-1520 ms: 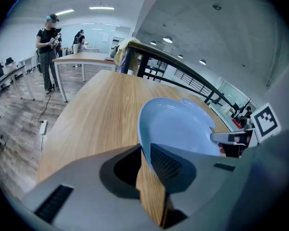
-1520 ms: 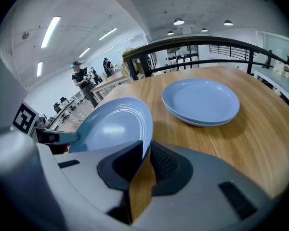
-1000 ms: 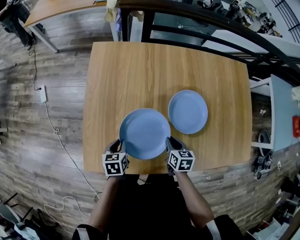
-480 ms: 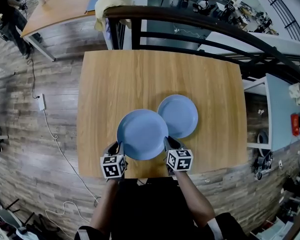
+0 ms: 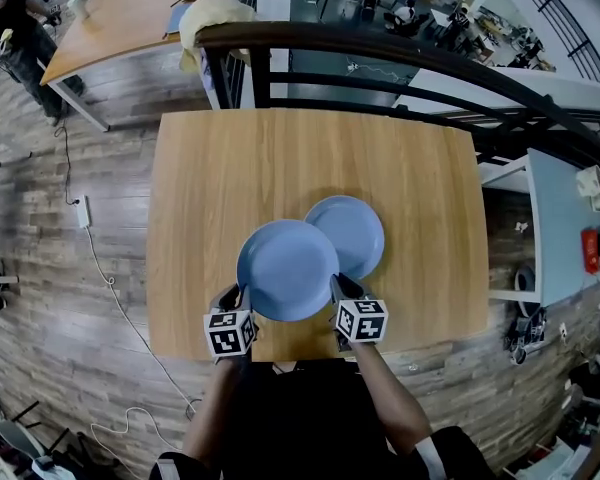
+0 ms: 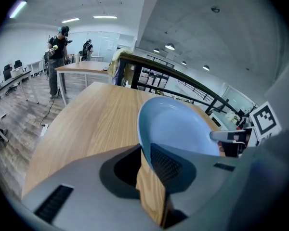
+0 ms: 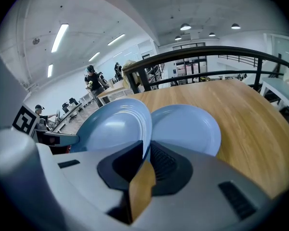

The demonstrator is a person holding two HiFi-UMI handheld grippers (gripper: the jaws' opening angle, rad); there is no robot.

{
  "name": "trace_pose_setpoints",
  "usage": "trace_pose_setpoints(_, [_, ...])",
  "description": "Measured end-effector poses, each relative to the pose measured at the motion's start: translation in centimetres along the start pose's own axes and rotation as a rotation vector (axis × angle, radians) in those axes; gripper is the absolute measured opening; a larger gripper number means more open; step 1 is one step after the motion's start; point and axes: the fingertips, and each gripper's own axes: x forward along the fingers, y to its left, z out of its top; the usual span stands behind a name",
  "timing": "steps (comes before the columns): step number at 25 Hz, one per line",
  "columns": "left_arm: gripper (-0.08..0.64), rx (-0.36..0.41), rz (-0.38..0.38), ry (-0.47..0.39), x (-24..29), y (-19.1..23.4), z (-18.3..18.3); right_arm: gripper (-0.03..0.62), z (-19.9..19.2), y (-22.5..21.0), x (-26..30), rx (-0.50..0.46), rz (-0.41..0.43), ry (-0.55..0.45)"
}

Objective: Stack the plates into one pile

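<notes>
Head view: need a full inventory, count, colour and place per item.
held plate: 1, light blue, above the table's near edge, overlapping the second plate in view
second plate: 1, light blue, flat on table
table: 1, light wood, centre
railing: 1, dark, beyond table
cloth: 1, pale yellow, draped on railing's left end
far table: 1, wood, top left
power strip: 1, white, floor at left
left gripper: 1, grey, clamped on held plate's left rim
right gripper: 1, grey, clamped on its right rim
</notes>
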Motion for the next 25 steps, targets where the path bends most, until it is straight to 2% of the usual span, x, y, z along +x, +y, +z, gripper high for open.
trace_pose_setpoints(25, [0.071,0.049,-0.041,0.029,7.7,-10.0,3.1,0.063,2.8,-12.0,-1.0,0.062,-0.046,-0.009])
